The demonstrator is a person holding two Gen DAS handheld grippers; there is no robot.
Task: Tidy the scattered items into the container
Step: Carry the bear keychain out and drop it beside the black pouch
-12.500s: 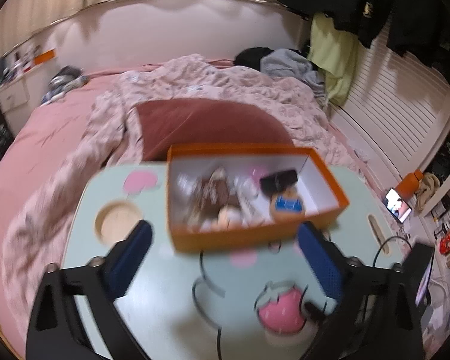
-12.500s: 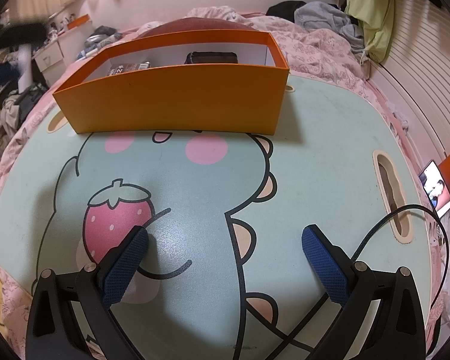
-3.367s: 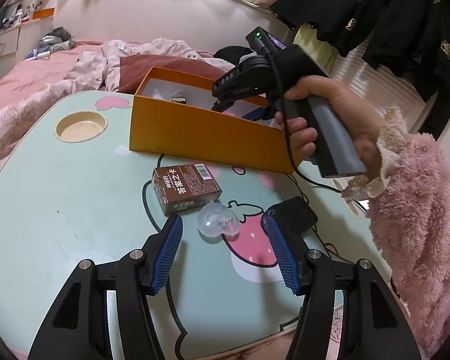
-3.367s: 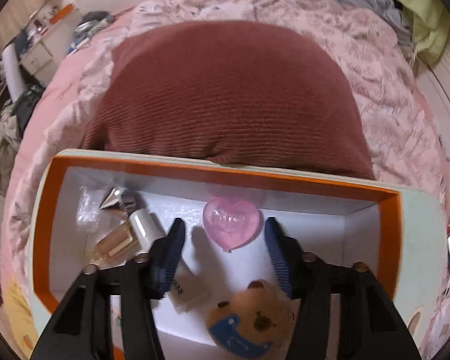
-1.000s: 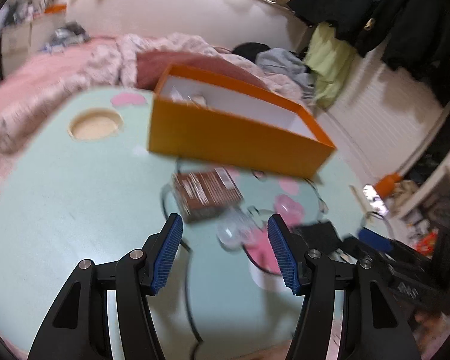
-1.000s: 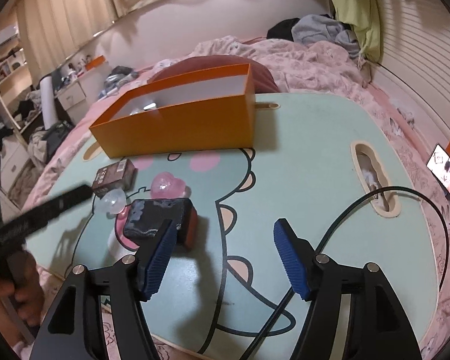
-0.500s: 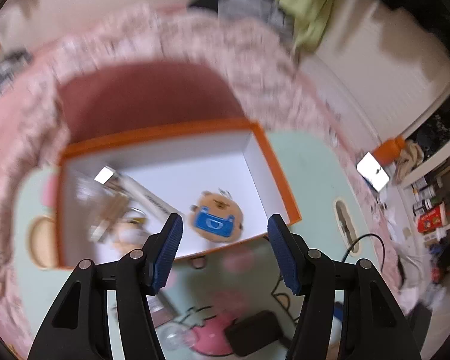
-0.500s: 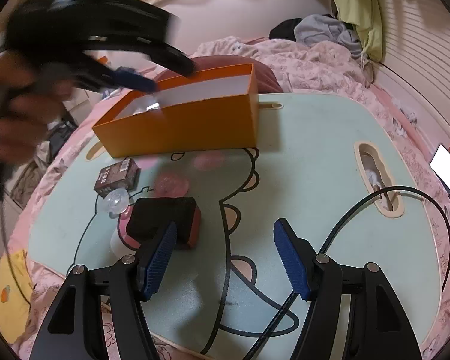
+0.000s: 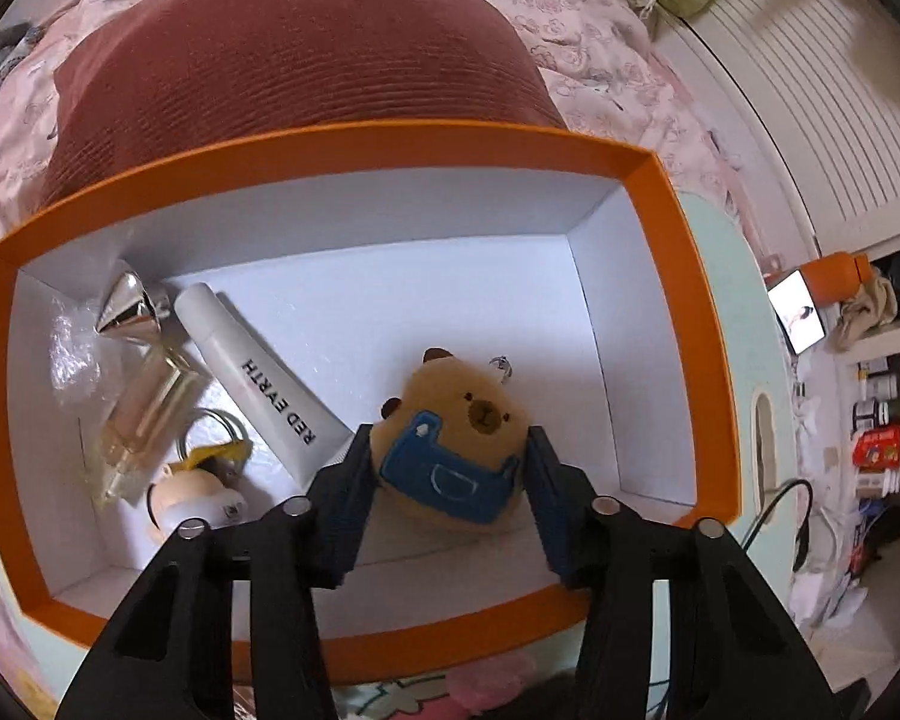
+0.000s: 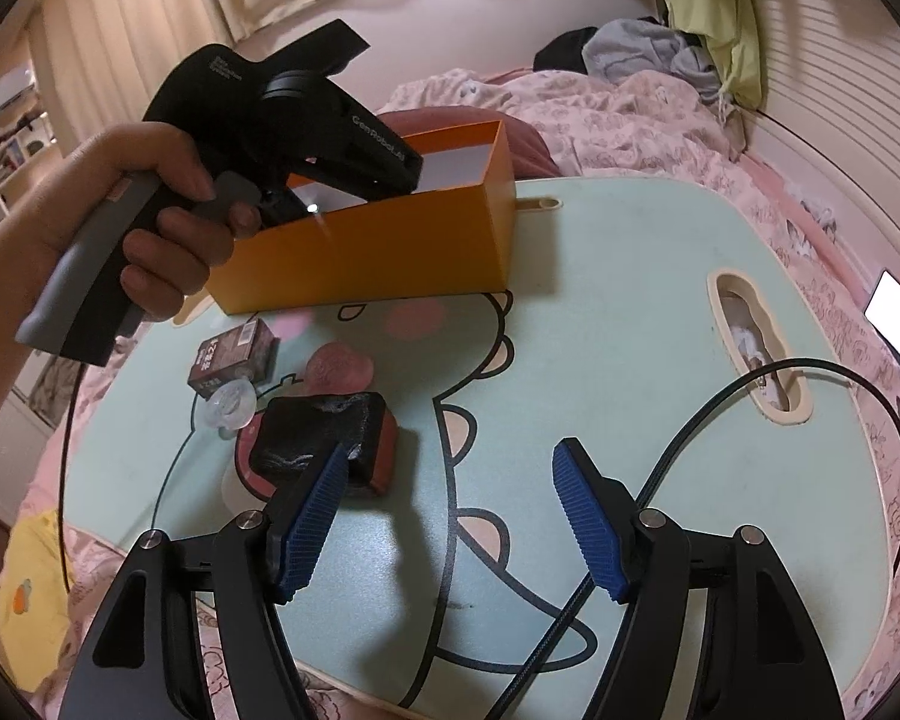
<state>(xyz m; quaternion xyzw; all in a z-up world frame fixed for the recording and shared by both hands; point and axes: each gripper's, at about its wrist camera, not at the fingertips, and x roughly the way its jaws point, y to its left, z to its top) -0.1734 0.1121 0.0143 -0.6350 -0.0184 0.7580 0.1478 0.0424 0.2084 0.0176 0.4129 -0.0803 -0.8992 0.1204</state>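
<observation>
Pink bedding surrounds the mint cartoon table (image 10: pixel 630 312), where the orange box (image 9: pixel 678 276) sits at the far edge. Inside it, the left gripper (image 9: pixel 447 480) points steeply down, its fingers closing around the capybara plush (image 9: pixel 456 438), which lies directly between them. The right gripper (image 10: pixel 450 516) hovers spread and empty; the black pouch (image 10: pixel 312 438) lies just beyond its left finger, so that hand is nearer.

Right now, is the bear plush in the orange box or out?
In. The bear plush lies on the white floor of the orange box, between the closing left gripper's fingers.
</observation>
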